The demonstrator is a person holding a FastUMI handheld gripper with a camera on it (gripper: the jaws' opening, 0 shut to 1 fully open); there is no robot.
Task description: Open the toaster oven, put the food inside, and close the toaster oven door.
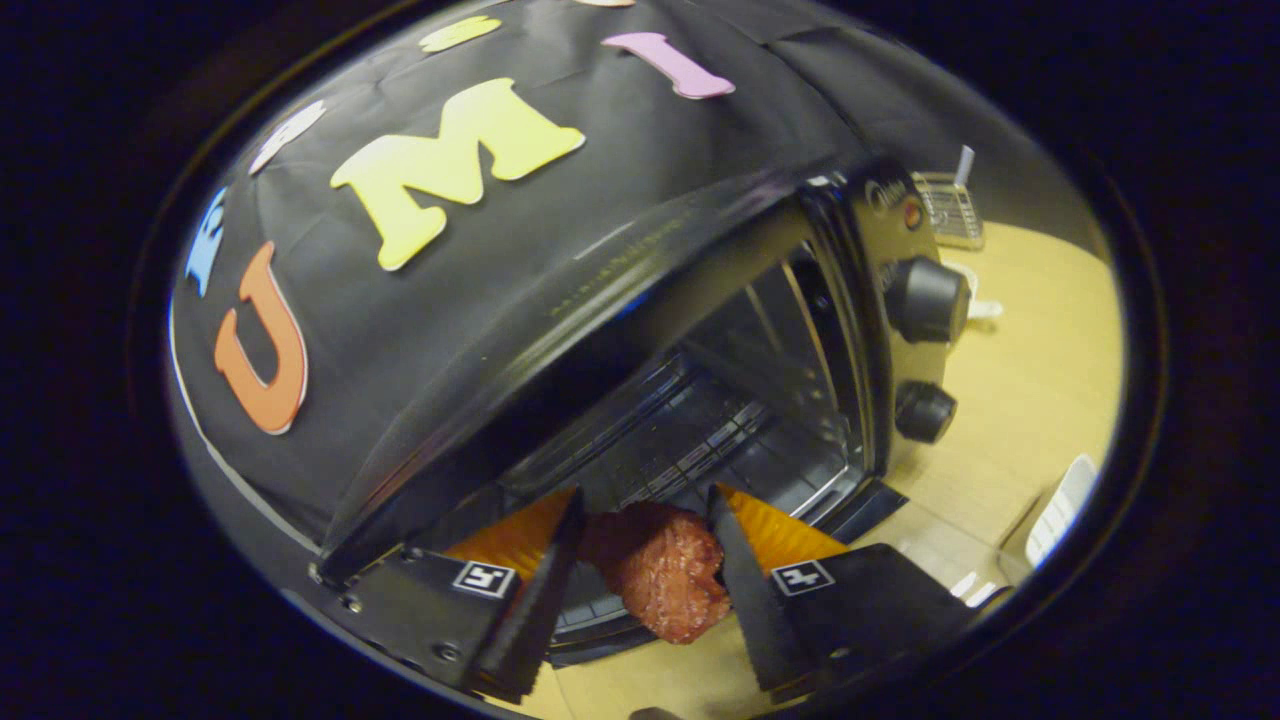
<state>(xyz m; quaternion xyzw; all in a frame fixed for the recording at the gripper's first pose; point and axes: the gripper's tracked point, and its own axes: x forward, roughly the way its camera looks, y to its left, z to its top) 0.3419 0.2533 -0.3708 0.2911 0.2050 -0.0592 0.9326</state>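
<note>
Your claw (648,570) pinches a reddish, rough-surfaced piece of food (662,580) between its two fingers, both pressing on the sides of it. The food sits between the fingertips and hangs partly below them, over the front edge of the toaster oven (700,330). The whole view is tilted, so the oven leans across it. Its door (600,625) is open, dropped down just under the food and the fingers, and the dark cavity lies straight ahead. Inside you can see a wire rack (690,440) and the shiny side walls. The food is at the mouth of the oven, not yet resting on the rack. On the oven's control panel, to the right of the opening, sit two black knobs: an upper knob (925,298) and a lower knob (924,411). The oven stands on a light wooden table (1030,380). Beyond the oven, a small wire basket (948,208) sits on the table, and a white object (1062,505) lies near its right side.
</note>
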